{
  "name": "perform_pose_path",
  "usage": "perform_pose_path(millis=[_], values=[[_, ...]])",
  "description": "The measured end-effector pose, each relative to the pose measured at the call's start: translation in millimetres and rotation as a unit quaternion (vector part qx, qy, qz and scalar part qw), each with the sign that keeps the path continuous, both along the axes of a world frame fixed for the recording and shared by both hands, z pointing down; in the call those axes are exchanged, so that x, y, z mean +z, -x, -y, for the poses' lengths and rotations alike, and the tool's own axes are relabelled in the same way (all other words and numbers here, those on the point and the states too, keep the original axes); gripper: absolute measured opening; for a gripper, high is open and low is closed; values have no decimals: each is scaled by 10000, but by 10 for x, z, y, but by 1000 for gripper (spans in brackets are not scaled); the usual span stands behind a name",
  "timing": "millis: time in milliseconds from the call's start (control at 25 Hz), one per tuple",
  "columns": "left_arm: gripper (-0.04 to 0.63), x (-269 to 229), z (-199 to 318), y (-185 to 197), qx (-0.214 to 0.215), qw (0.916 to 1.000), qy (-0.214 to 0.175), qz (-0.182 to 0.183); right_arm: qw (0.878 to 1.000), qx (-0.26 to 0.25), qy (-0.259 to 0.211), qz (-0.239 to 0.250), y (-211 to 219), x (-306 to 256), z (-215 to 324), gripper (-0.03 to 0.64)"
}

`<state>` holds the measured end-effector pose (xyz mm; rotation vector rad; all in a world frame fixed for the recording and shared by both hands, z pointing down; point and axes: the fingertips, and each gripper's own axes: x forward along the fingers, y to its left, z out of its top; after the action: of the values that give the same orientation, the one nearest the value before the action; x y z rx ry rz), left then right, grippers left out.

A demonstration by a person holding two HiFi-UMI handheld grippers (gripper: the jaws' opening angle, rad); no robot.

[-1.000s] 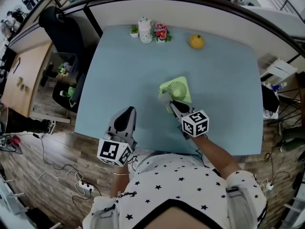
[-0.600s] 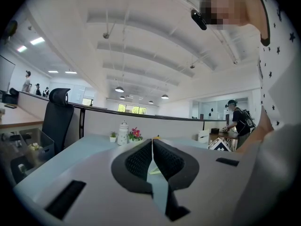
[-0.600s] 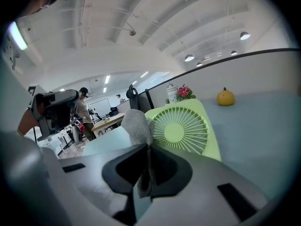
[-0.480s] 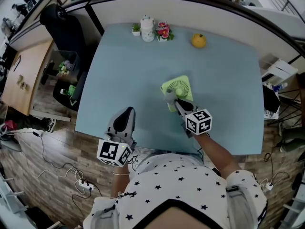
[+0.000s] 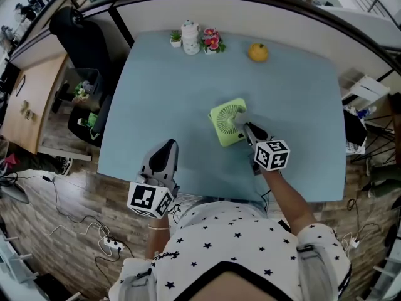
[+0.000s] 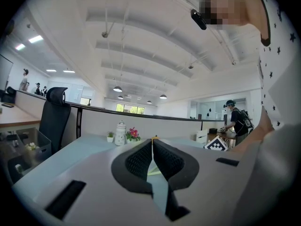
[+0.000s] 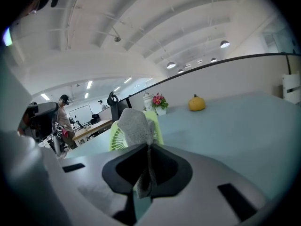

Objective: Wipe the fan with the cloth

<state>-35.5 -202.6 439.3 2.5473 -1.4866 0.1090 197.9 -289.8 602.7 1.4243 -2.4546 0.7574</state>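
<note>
Hanging nearest, to the near left of the fan [image 5: 224,129], the left gripper [image 5: 168,147] has its jaws pressed together on nothing. Just right of the fan, the right gripper [image 5: 243,125] clamps the grey cloth [image 5: 239,114], which lies against the fan's grille. Beyond the fan on the blue table [image 5: 156,93] stand a yellow fruit [image 5: 258,53], flowers [image 5: 212,41] and a white jar [image 5: 190,37].
</note>
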Motion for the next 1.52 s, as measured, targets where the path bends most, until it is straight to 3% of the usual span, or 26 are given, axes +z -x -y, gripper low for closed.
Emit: perform_pose_path(millis=[160,600,880,1160,1280,1520], values=[[32,5,-5,-16,6,10000,-1,6,9994,310,121,37,-163,80,20,26],[32,3,-34,-22,22,10000,-9,-11,9992,376,132,105,-154,64,-7,26],[32,8,-24,-43,23,10000,1,-32,9991,-219,-19,361,267,-89,-193,26],[31,2,-33,-25,-6,10000,-22,-24,9930,-1125,289,222,780,137,-548,26],[32,13,-54,-2,-27,10000,-12,-10,9919,-1183,430,173,803,241,-612,26],[32,19,-54,-16,-8,10000,2,-1,9954,-738,560,252,519,294,-522,26]])
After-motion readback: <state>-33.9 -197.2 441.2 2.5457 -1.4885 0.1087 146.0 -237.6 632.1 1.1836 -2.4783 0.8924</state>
